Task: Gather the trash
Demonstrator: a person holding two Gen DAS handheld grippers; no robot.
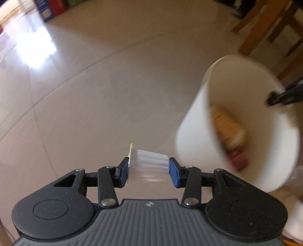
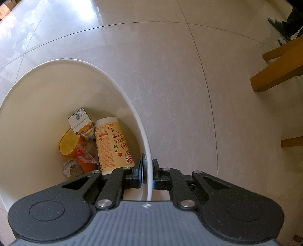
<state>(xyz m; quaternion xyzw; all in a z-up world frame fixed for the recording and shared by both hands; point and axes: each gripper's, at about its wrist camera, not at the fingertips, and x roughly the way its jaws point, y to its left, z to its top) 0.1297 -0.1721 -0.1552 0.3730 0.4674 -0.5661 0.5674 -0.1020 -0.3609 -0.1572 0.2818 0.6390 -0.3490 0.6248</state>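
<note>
My left gripper is shut on a small ribbed clear plastic cup with a peeled foil lid, held sideways above the floor. To its right the white trash bin appears blurred and tilted, mouth toward me. My right gripper is shut on the bin's rim, one finger inside and one outside. Inside the bin lie a tall beige drink cup, a small carton, an orange cup and crumpled wrappers.
Glossy beige floor tiles spread all around. Wooden chair legs stand at the right, with a person's shoes beyond. Coloured boxes sit at the far left of the left wrist view.
</note>
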